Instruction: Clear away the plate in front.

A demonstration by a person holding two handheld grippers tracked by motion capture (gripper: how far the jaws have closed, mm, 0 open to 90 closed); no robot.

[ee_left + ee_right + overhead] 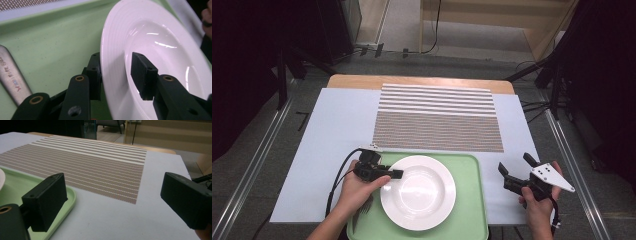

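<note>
A white deep plate [418,192] lies on a green tray [469,165] at the table's near edge. My left gripper [396,174] reaches in from the left over the plate's left rim. In the left gripper view the plate [160,37] has its rim between the two jaws; one pad [96,75] sits outside the rim and the other pad [143,75] stands off it inside the bowl, so the left gripper [120,72] is open. To the right of the tray my right gripper [514,164] is held open and empty, as the right gripper view [115,195] also shows.
A metal fork [364,205] lies on the tray left of the plate, its handle [12,80] beside my left jaws. A brown and white striped placemat [437,117] lies behind the tray on the pale table cover [332,150]. The tray's corner [67,195] is near my right gripper.
</note>
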